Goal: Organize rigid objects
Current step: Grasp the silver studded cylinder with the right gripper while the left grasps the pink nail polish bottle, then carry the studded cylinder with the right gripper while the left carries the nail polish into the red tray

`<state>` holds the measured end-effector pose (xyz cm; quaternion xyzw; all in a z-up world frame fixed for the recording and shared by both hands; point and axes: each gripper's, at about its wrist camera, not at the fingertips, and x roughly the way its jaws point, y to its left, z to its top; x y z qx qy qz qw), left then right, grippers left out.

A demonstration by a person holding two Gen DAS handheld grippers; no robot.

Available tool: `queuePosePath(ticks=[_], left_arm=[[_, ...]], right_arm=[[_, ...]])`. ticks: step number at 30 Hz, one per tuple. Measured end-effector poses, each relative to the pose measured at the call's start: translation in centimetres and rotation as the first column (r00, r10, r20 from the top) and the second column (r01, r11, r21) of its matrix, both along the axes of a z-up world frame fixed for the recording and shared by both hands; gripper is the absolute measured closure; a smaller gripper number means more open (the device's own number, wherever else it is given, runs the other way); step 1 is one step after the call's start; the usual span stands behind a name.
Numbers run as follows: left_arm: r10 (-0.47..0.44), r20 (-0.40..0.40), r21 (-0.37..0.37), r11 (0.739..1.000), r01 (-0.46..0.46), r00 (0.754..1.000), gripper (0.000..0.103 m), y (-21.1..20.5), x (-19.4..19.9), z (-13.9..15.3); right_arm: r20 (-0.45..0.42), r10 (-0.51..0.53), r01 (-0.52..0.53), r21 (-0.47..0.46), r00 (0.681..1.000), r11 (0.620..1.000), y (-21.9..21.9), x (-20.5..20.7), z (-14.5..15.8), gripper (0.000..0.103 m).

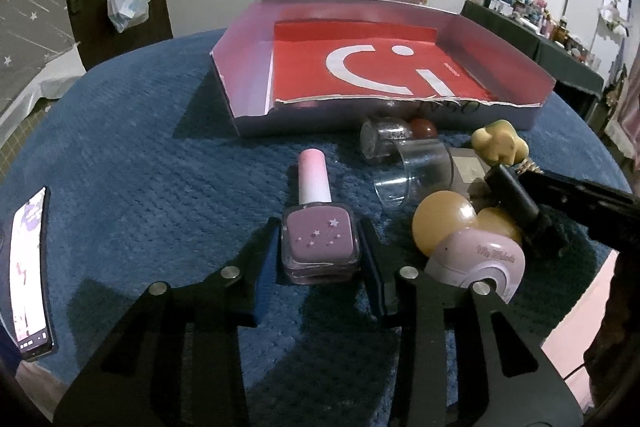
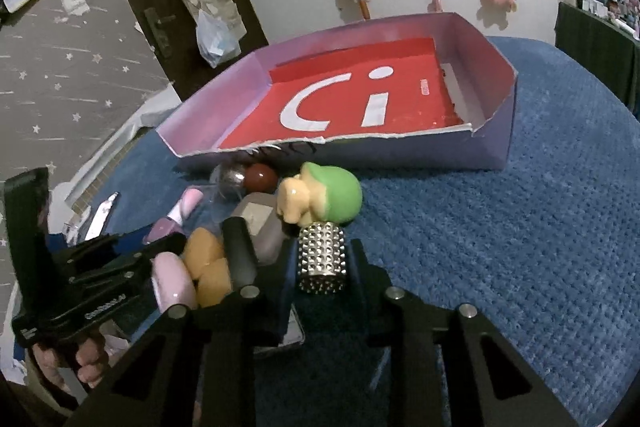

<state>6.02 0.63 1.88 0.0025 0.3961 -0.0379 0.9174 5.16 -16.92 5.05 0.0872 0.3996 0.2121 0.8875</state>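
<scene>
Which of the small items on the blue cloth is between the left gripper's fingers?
The purple nail polish bottle with the pink cap; the rest lie in the pile to its right.

We had two fisheye views, each looking forward and downward along its own tongs, close above the blue-covered worktop (image 1: 132,131). The left wrist camera faced the shallow box (image 1: 240,67) at the far edge almost square on, with the left tongs (image 1: 320,251) filling its lower frame. The right wrist camera sat further toward the right edge, rolled somewhat, the right tongs (image 2: 320,267) low in frame. Both views shared the box, the cluster of small things before it, and the far wall.
</scene>
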Motion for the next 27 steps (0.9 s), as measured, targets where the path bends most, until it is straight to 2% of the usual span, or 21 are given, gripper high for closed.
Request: queuePosePath(ticks=[14,27], left_arm=[[-0.028,0.098,-0.001,1.000,0.028,0.995,0.068,-0.4,-1.0,3.2],[-0.050,0.126,-0.012,0.999,0.052,0.991,0.068,-0.8,-0.1,4.8]], right_arm=[[0.085,0.019,-0.020,0.016,0.996,1.000,0.1,-1.4,3.3,0.076],[0.114,0.037,-0.037,0.001,0.993,0.999,0.7,-0.8,4.8,0.076]])
